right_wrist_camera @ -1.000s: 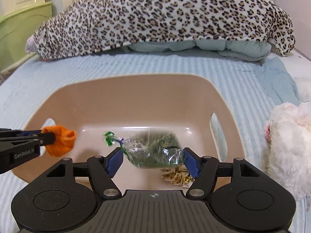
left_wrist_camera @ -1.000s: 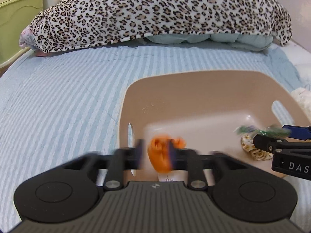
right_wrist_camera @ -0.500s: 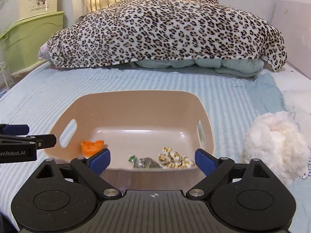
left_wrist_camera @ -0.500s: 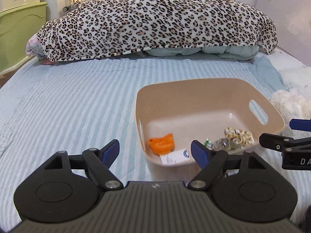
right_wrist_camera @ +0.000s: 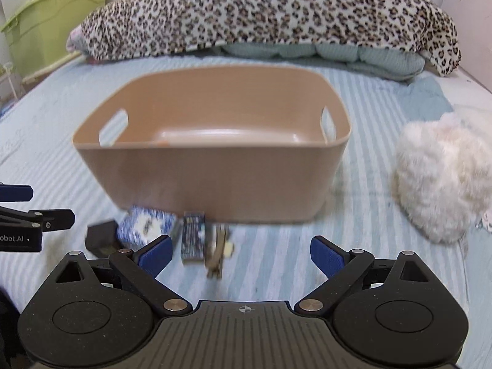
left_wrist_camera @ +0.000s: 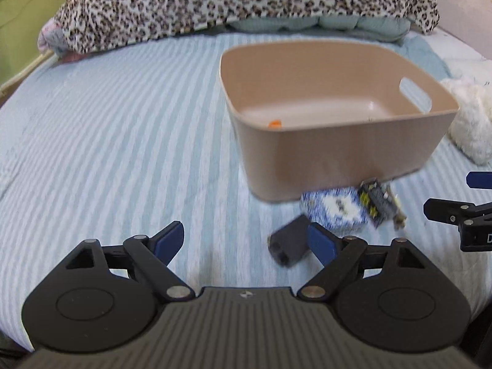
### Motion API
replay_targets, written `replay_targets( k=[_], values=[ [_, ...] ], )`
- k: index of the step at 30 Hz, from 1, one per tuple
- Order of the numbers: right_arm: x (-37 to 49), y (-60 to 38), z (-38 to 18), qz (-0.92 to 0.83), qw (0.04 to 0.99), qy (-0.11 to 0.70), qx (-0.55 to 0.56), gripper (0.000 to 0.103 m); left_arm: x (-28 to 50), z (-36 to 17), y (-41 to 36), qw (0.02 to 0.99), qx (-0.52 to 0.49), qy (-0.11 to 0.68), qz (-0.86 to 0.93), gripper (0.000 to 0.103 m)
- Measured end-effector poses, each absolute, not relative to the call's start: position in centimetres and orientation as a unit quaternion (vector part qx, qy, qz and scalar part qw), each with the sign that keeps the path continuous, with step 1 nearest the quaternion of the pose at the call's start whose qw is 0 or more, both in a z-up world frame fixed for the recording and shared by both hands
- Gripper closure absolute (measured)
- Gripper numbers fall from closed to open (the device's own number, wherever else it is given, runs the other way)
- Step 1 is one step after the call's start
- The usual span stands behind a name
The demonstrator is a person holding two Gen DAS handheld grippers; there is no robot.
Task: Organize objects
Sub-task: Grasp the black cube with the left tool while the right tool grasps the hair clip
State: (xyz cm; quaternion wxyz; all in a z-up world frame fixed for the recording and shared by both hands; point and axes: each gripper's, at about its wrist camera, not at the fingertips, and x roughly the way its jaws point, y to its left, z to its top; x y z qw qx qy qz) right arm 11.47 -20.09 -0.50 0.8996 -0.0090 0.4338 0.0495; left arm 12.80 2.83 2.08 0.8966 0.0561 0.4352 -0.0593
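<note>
A beige plastic bin (left_wrist_camera: 347,150) (right_wrist_camera: 212,181) with handle slots sits on the striped bed. A bit of an orange object (left_wrist_camera: 274,123) shows inside it. In front of the bin lie a black block (left_wrist_camera: 289,241) (right_wrist_camera: 100,238), a blue-and-white packet (left_wrist_camera: 333,210) (right_wrist_camera: 144,226), a dark packet (left_wrist_camera: 379,201) (right_wrist_camera: 193,238) and a small brown item (right_wrist_camera: 216,253). My left gripper (left_wrist_camera: 244,241) is open and empty, low over the bed left of the black block. My right gripper (right_wrist_camera: 241,255) is open and empty, just short of the dark packet and the brown item.
A white fluffy toy (right_wrist_camera: 442,175) (left_wrist_camera: 472,117) lies right of the bin. A leopard-print blanket (right_wrist_camera: 261,15) over teal bedding lies across the far end of the bed. A green storage box (right_wrist_camera: 46,27) stands at the far left.
Both grippers let go of their objects into the bin, opened, and pulled back and down. The items lying in front of the bin have come into view.
</note>
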Motion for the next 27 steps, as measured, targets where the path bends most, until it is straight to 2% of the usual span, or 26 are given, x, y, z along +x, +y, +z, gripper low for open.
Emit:
replay_targets(
  k=[6, 12, 17, 22, 24, 27],
  values=[
    [11.4, -19.5, -3.1, 0.059, 0.886, 0.46, -0.014, 0.005, 13.1, -0.3, 2.5, 0.877, 0.073, 0.468, -0.083, 0.015],
    [12.4, -18.8, -5.0, 0.07, 0.877, 0.475, -0.026, 0.006, 14.1, -1.9, 1.6, 0.876, 0.077, 0.466, -0.102, 0.015],
    [13.3, -18.6, -6.3, 0.07, 0.87, 0.486, -0.037, 0.013, 15.2, -3.2, 1.5, 0.874, 0.067, 0.467, -0.112, 0.015],
    [13.8, -18.4, -6.9, 0.072, 0.874, 0.48, -0.037, 0.014, 15.4, -3.9, 1.1, 0.877, 0.075, 0.458, -0.126, 0.017],
    [13.8, -18.2, -7.0, 0.075, 0.877, 0.472, -0.039, 0.017, 15.4, -3.9, 1.0, 0.88, 0.072, 0.45, -0.133, 0.023],
    [13.7, -17.7, -7.2, 0.077, 0.879, 0.469, -0.046, 0.027, 15.3, -3.8, 0.8, 0.881, 0.073, 0.444, -0.148, 0.035]
  ],
)
